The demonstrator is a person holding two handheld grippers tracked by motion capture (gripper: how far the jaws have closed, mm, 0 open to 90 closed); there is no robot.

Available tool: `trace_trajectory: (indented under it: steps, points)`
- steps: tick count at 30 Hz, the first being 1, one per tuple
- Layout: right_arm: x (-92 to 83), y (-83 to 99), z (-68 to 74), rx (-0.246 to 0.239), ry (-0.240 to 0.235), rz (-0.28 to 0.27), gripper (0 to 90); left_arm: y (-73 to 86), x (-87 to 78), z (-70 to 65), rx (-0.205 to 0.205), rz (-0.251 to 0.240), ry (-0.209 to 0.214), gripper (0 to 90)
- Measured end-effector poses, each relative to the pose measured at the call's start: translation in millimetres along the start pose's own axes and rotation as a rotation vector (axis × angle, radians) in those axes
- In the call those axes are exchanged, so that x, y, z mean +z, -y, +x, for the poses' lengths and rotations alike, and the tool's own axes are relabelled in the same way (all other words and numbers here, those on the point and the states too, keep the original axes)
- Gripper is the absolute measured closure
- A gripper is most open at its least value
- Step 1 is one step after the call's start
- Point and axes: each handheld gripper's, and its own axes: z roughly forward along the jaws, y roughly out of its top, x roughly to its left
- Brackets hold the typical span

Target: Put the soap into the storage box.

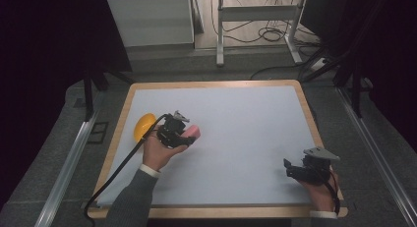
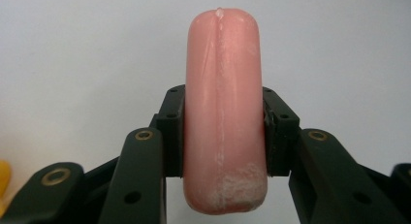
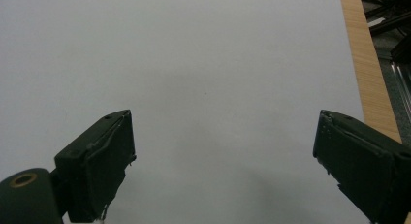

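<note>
Sausage point(image 2: 224, 112), pink and rounded at both ends, sits clamped between the black jaws of the left gripper point(image 2: 224, 136); the pads press on its two sides about halfway along, and its far end sticks out well past them. In the high view the left gripper point(image 1: 183, 132) is at about nine o'clock on the white mat point(image 1: 236, 138), with the sausage point(image 1: 192, 132) pointing toward three o'clock from it. Whether the sausage hangs above the mat or touches it I cannot tell.

Just beside that hand, toward nine o'clock, lies a yellow thing point(image 1: 144, 126), rounded, close to the mat's left edge; a sliver of it shows at the lower left corner of the left gripper view point(image 2: 4, 185). The wooden rim point(image 1: 114, 153) of the table runs just outside it, so room on that side is tight.

The right gripper point(image 1: 295, 169) rests at about four o'clock on the mat, near the front right corner. Its jaws stand wide apart with nothing between them, as the right gripper view point(image 3: 223, 170) shows, bare mat in the gap. The wooden rim point(image 3: 368, 78) passes close by its outer jaw.

Between the two grippers, and from the centre toward twelve o'clock, the mat lies open and bare, well apart from any edge.
</note>
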Motion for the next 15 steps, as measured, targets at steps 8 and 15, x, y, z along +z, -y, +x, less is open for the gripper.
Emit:
trace_trajectory:
  steps: [8,15]
  points:
    - [-0.4,0.2,-0.9,0.002,0.001,0.000,7.4,5.0,-6.6,9.3,-0.022,-0.005,-0.013,60.2]
    - [-0.2,0.0,-0.6,0.001,0.002,0.001,7.4,8.5,-12.5,16.7,-0.033,-0.014,-0.035,60.2]
